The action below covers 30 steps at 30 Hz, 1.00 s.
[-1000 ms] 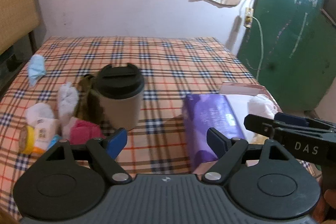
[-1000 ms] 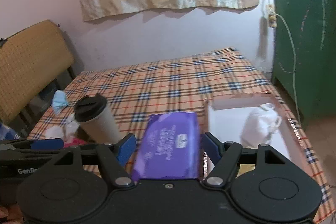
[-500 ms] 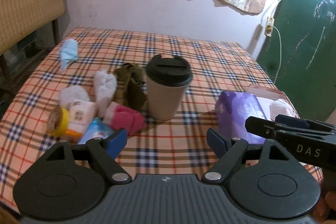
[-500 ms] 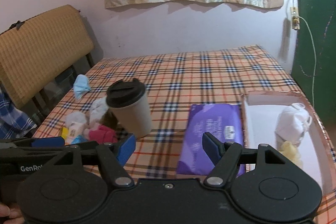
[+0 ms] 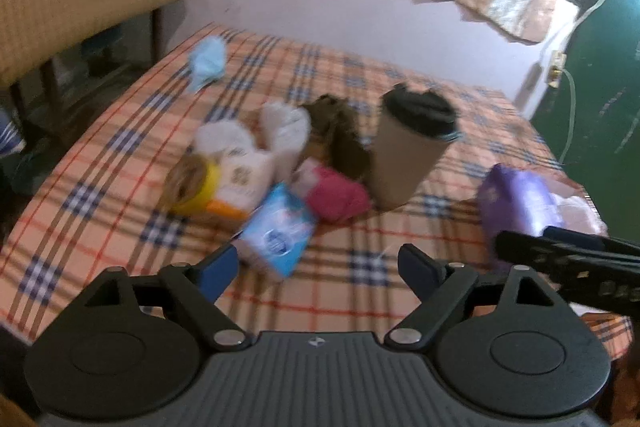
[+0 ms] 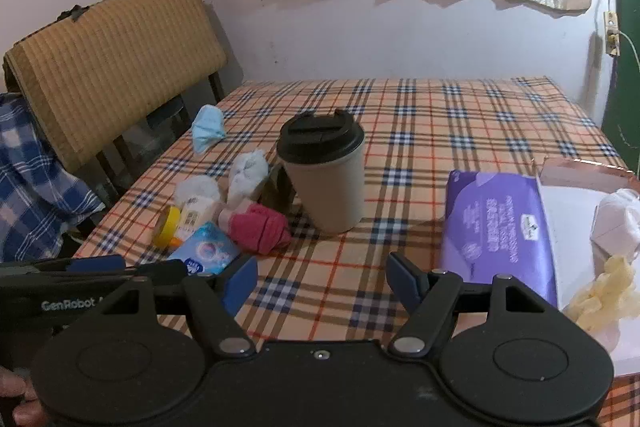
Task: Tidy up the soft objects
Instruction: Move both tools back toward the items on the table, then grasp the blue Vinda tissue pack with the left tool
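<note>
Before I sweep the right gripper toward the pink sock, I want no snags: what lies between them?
Only bare plaid tablecloth lies between the right gripper and the pink sock, as the right wrist view shows. The blue tissue pack sits just left of that path.

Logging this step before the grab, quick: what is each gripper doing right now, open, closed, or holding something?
Left gripper: jaws opening, nothing between them.
Right gripper: open, holding nothing.

A home: plaid-clothed table (image 6: pixel 420 131), cushioned chair (image 6: pixel 108 55).
</note>
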### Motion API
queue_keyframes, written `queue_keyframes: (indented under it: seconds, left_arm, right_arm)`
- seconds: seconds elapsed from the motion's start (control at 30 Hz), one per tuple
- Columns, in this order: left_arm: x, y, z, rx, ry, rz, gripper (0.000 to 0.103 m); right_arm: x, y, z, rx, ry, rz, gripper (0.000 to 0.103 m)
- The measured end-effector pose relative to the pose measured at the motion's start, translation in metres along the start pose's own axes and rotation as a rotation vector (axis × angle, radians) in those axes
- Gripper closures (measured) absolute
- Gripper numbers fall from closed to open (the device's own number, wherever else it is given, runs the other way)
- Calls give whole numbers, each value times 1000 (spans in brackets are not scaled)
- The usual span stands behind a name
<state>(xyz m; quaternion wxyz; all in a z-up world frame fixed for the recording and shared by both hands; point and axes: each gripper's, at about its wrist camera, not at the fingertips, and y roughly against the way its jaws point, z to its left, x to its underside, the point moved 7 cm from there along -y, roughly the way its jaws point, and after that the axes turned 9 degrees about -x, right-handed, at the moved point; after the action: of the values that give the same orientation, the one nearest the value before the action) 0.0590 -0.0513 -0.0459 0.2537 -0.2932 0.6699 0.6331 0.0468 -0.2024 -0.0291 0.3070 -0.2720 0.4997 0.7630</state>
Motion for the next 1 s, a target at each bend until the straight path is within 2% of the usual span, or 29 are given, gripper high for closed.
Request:
queue_keyframes:
  seconds: [0.1, 0.3, 0.63, 0.73, 0.77, 0.83, 1.0]
  left_arm:
    - [6, -12, 13, -28, 22, 26, 13]
    - [4, -39, 18, -64, 31, 29, 9]
    - [3, -78, -1, -149, -105, 25, 12]
    - [2, -83, -6, -189, -161, 9, 24]
    - [2, -85, -7, -192, -175, 13, 33]
    - [5, -86, -8, -193, -185, 21, 42]
    - [13, -68, -6, -132, -152, 26, 49]
  right_arm:
    - [3, -2, -2, -4, -12, 5, 19]
    - [6, -5, -8, -3, -32, 10, 19]
    - [9, -12, -18, 9, -55, 26, 19]
    - [10, -15, -18, 8, -58, 32, 19]
    - [10, -16, -18, 7, -57, 34, 19]
    - [10, -18, -16, 6, -54, 40, 19]
    - [9, -26, -10, -18, -40, 48, 19]
